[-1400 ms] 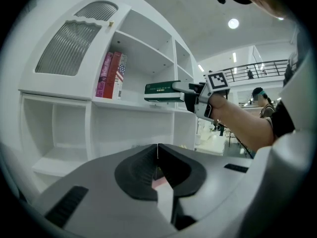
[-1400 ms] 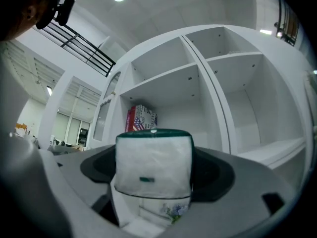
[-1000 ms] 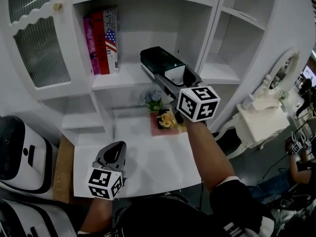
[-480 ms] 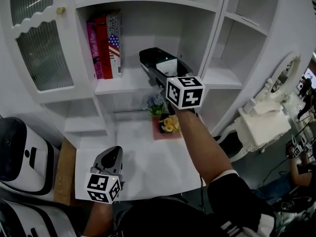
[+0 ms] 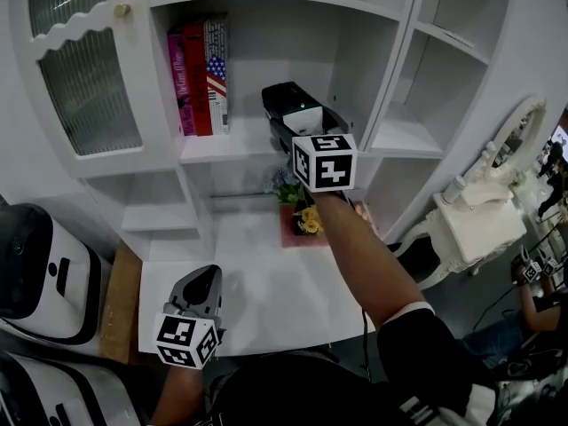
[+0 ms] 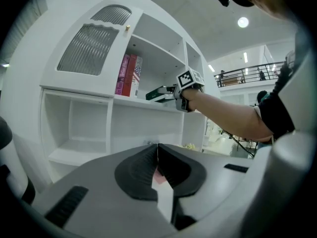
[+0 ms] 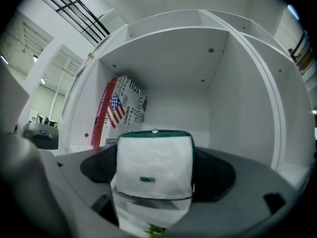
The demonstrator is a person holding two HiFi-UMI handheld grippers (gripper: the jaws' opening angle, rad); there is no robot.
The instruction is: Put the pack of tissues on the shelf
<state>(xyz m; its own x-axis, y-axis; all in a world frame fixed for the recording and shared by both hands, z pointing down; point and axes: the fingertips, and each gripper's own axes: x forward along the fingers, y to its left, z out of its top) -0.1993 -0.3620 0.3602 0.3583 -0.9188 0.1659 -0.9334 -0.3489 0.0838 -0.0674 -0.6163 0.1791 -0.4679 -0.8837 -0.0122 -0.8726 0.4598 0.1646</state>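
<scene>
The pack of tissues (image 5: 288,105), white with a dark green top, is clamped in my right gripper (image 5: 297,118), which reaches into the open shelf compartment (image 5: 231,142) beside the books. In the right gripper view the pack (image 7: 154,165) fills the space between the jaws, with the compartment's back wall ahead. In the left gripper view the pack (image 6: 159,93) shows at the shelf's front edge. My left gripper (image 5: 201,293) hangs low over the white table (image 5: 266,282), its jaws pressed together with nothing in them (image 6: 157,165).
Upright books (image 5: 200,76), pink, red and flag-printed, stand at the compartment's left (image 7: 119,113). A glass cabinet door (image 5: 84,69) lies further left. Flowers on a pink mat (image 5: 306,222) sit on the table under the shelf. A white dresser (image 5: 475,220) stands at right.
My right gripper has carried the tissue pack further toward the shelf compartment, closer to the books. The left gripper has stayed low over the table.
</scene>
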